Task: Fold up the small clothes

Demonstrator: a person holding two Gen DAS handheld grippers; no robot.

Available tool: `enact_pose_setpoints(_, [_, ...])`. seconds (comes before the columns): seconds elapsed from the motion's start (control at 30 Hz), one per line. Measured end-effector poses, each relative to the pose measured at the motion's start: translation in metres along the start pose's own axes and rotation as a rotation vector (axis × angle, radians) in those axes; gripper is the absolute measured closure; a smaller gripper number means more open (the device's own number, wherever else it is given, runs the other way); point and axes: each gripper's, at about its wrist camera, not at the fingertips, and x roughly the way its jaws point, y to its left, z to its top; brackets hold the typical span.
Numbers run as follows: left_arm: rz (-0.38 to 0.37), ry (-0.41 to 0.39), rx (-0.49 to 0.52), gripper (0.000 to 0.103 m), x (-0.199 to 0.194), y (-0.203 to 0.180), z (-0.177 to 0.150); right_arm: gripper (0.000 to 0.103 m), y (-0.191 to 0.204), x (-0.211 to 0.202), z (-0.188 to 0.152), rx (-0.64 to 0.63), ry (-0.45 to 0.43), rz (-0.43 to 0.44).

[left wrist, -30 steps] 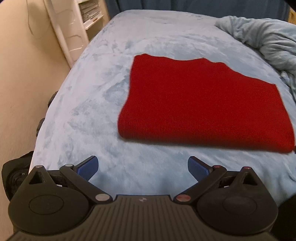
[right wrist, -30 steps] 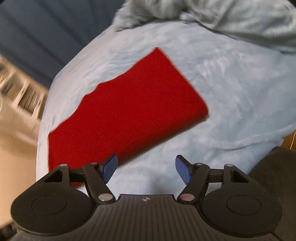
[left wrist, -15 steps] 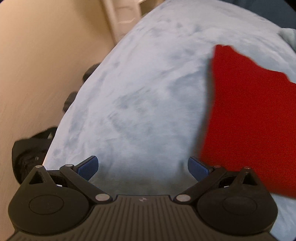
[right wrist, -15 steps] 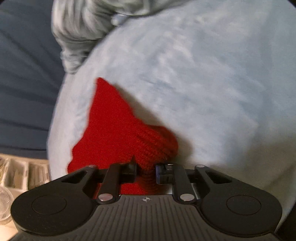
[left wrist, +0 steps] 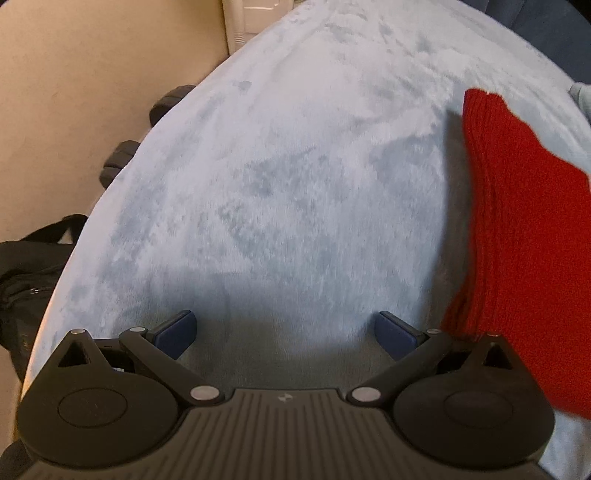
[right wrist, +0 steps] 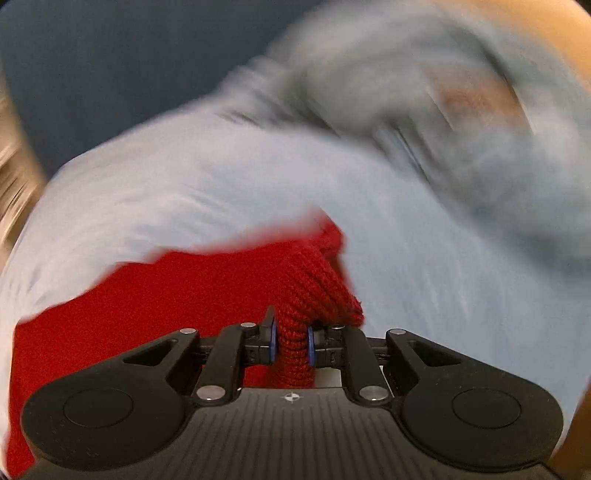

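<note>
A folded red knit garment lies on the light blue blanket at the right of the left wrist view. My left gripper is open and empty, low over bare blanket just left of the garment's edge. In the right wrist view my right gripper is shut on a bunched edge of the red garment, which spreads out to the left below it. That view is blurred by motion.
A rumpled grey-blue cover is heaped at the far side of the bed. The bed's left edge drops to a beige floor with a black bag and dark shoes. A white shelf leg stands beyond.
My right gripper closed on the red garment's edge and has swung, lifting it. My left gripper stayed open and shifted left, so the garment now sits at its right.
</note>
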Motion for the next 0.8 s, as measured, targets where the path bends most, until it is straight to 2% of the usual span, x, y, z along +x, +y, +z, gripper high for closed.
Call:
enact_pose_setpoints(0.1, [-0.051,-0.003,-0.027,0.000,-0.008,0.011,-0.002,0.089,0.109,-0.026,-0.002,-0.314,-0.130,0.120])
enact_pose_setpoints(0.17, [-0.076,-0.003,-0.049,0.000,-0.013,0.020,-0.006,0.089,0.172,-0.040,-0.033,-0.524,-0.171,0.230])
enact_pose_setpoints(0.23, [-0.090,0.002,-0.056,0.000,-0.015,0.028,-0.010,0.088,0.218,-0.047,-0.078,-0.704,-0.149,0.340])
enact_pose_setpoints(0.3, [-0.092,0.005,-0.057,0.000,-0.014,0.035,-0.014,0.088,0.244,-0.041,-0.125,-0.830,-0.062,0.425])
enact_pose_setpoints(0.37, [-0.092,0.004,-0.046,0.000,-0.012,0.039,-0.016,0.088,0.254,-0.034,-0.165,-0.924,-0.013,0.456])
enact_pose_setpoints(0.43, [-0.096,-0.003,-0.036,0.000,-0.013,0.040,-0.018,0.088,0.254,-0.035,-0.179,-0.957,-0.056,0.426])
enact_pose_setpoints(0.53, [-0.108,-0.005,-0.041,0.000,-0.013,0.040,-0.016,0.088,0.246,-0.043,-0.151,-0.838,-0.036,0.487])
enact_pose_setpoints(0.63, [-0.122,-0.007,-0.061,0.000,-0.014,0.041,-0.015,0.088,0.243,-0.073,-0.130,-0.828,-0.121,0.555])
enact_pose_setpoints(0.7, [-0.126,-0.005,-0.073,0.000,-0.013,0.041,-0.012,0.088,0.243,-0.078,-0.128,-0.828,-0.110,0.595])
enact_pose_setpoints(0.8, [-0.127,-0.001,-0.085,0.000,-0.014,0.044,-0.010,0.088,0.245,-0.074,-0.152,-0.885,-0.054,0.627])
